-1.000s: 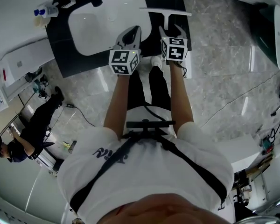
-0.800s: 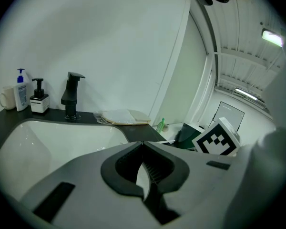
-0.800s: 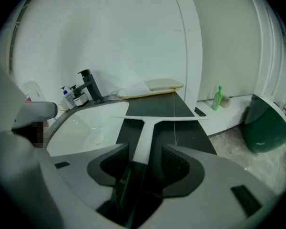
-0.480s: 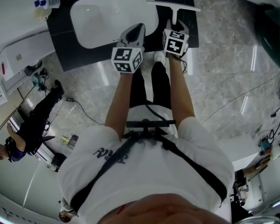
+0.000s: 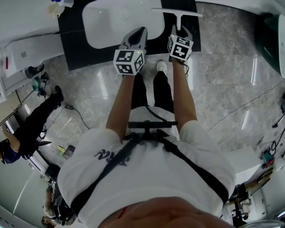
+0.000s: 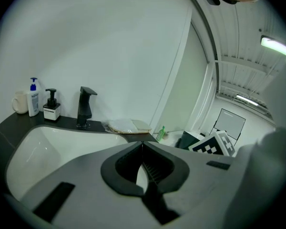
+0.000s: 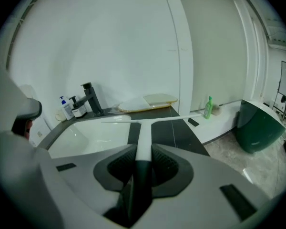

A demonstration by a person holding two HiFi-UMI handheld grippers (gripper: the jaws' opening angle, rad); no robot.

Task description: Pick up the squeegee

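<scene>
Gripping the squeegee (image 7: 144, 128) by its handle in the right gripper (image 7: 143, 149), jaws just closed onto it, for lifting off the counter (image 7: 174, 132); left gripper (image 6: 142, 147) closed on nothing, idle.

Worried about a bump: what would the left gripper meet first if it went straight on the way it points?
Probably the white sink, near its right side: the left gripper points forward and down toward it. Depth is unclear.

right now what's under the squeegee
The dark counter lies under the squeegee, its blade's left end over the white sink. The right gripper, jaws just closing on the handle, hides what lies below there.
</scene>
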